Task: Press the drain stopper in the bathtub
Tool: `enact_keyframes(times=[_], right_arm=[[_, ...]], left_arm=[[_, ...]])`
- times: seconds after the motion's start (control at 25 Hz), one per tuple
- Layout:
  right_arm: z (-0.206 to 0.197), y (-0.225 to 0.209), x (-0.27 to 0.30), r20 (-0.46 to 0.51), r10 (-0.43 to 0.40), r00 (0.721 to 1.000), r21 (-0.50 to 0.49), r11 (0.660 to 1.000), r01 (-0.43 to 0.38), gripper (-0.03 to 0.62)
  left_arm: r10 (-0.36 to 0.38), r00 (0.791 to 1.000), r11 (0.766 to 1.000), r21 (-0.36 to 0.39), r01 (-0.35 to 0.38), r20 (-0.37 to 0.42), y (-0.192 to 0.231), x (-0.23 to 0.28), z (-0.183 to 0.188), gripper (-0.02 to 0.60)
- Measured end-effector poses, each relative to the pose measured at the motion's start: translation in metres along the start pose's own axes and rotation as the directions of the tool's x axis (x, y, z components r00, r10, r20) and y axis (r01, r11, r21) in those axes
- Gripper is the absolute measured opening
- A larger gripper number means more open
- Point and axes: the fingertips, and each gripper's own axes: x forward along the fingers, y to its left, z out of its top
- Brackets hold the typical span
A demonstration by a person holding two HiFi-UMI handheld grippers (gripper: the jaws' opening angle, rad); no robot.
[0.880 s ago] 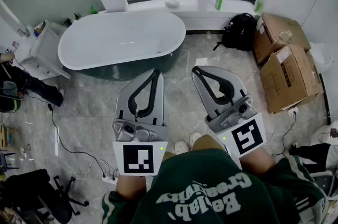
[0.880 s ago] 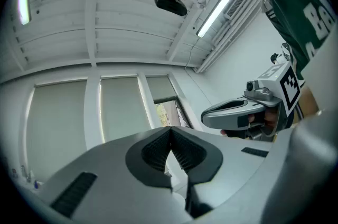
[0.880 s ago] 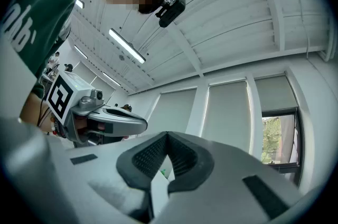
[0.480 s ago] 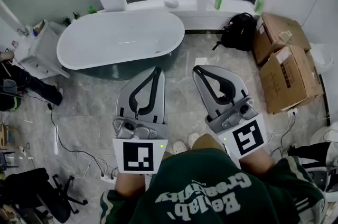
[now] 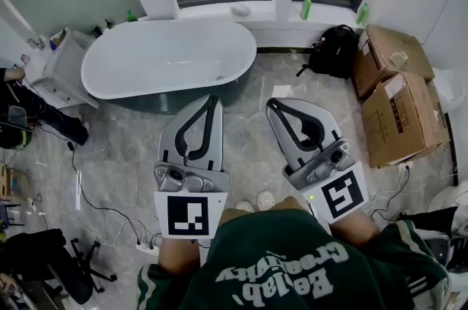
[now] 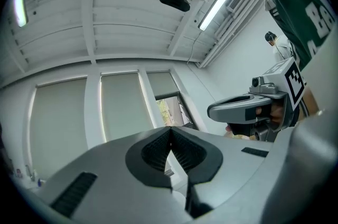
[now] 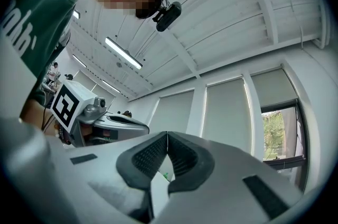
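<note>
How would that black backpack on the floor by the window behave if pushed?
The black backpack looks slumped on the floor with a strap trailing beside it, so it would probably sag or fold rather than slide as one piece. Its bulging shape suggests contents, so it may be fairly heavy, though that cannot be confirmed.

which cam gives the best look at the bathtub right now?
Head view: the whole white bathtub shows from above, end to end, ahead of both grippers. The left gripper view and the right gripper view both look up past their own jaws at the ceiling and window blinds; neither shows any of it.
</note>
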Motion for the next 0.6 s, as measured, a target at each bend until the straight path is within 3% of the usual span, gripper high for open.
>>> enact_keyframes(times=[0.32, 0.6], right_arm=[[-0.011, -0.028, -0.012, 0.015, 0.014, 1.0, 0.088, 0.996, -0.016, 0.017], [-0.02, -0.042, -0.024, 0.029, 0.001, 1.0, 0.143, 0.99, -0.006, 0.017]], left_arm=[[0.054, 0.995, 0.998, 0.041, -0.051, -0.079, -0.005, 0.02, -0.009, 0.008], [0.021, 0.997, 0.998, 0.064, -0.016, -0.078, -0.025, 0.031, -0.004, 0.008]])
